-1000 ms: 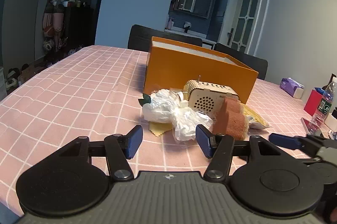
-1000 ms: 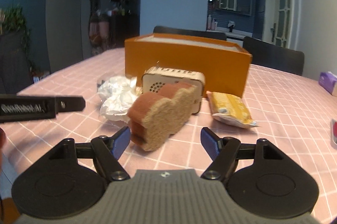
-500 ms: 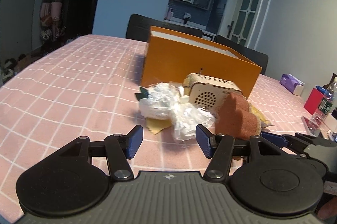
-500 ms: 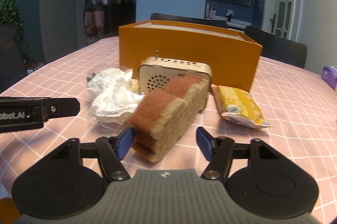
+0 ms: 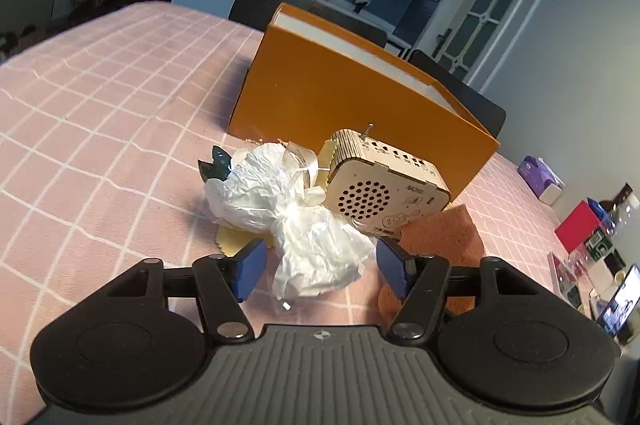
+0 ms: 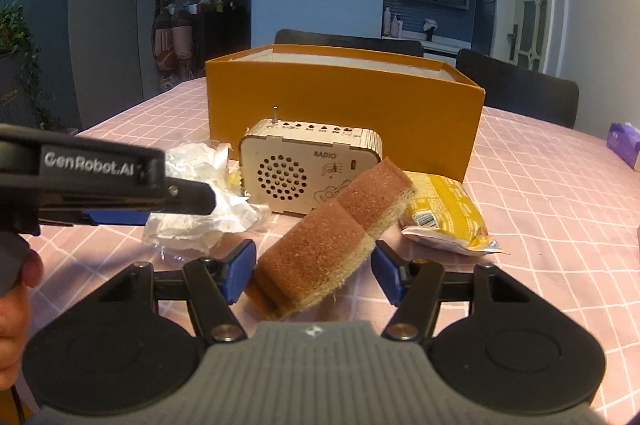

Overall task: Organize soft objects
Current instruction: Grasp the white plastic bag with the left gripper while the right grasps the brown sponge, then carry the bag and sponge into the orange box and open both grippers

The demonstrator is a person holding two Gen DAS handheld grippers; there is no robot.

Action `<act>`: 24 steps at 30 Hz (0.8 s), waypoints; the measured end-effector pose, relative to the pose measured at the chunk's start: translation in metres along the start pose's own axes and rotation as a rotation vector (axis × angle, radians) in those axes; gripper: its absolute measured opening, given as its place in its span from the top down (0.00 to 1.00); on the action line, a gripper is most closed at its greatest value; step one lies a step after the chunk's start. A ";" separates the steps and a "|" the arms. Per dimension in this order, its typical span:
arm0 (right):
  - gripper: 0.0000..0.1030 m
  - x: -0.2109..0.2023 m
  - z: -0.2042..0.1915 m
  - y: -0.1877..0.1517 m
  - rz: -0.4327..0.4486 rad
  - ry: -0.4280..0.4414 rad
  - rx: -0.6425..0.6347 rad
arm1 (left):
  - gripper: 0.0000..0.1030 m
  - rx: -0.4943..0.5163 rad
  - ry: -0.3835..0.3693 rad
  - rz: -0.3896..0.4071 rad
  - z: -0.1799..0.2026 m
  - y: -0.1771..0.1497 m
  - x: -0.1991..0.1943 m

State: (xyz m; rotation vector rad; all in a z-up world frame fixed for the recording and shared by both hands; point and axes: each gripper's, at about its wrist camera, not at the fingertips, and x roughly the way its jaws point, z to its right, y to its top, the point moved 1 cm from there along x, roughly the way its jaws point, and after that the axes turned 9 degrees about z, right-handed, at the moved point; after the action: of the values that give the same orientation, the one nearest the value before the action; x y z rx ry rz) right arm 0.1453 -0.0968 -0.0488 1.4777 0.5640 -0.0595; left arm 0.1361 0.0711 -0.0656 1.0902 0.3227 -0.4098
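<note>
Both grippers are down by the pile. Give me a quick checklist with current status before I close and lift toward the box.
1. Plastic bag between the left gripper jaws: ok; jaws just opened wider, not touching it.
2. Sponge between the right gripper jaws: ok.
3. Right pads pressing the sponge: not ok, gaps show on both sides.
4. Orange box open on top: ok.
5. Wooden radio clear of the sponge: cannot tell, they overlap in view.
6. Snack packet outside both jaws: ok.
</note>
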 end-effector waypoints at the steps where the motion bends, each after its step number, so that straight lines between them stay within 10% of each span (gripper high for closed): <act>1: 0.39 0.002 0.001 0.000 -0.003 0.003 0.010 | 0.26 -0.010 0.005 -0.010 0.000 0.001 0.004; 12: 0.46 0.008 0.009 0.000 -0.018 0.003 0.032 | 0.30 -0.022 0.062 -0.075 0.004 0.001 0.025; 17: 0.58 0.001 0.012 -0.001 -0.017 -0.022 0.022 | 0.55 0.007 0.067 -0.076 0.008 -0.001 0.024; 24: 0.60 -0.015 0.023 -0.003 -0.004 -0.058 0.027 | 0.66 -0.035 0.050 -0.038 0.000 -0.003 0.010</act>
State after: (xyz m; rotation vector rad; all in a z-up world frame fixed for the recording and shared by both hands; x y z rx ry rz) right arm 0.1382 -0.1230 -0.0463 1.4968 0.5206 -0.1134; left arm 0.1433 0.0681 -0.0723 1.0631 0.3935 -0.4095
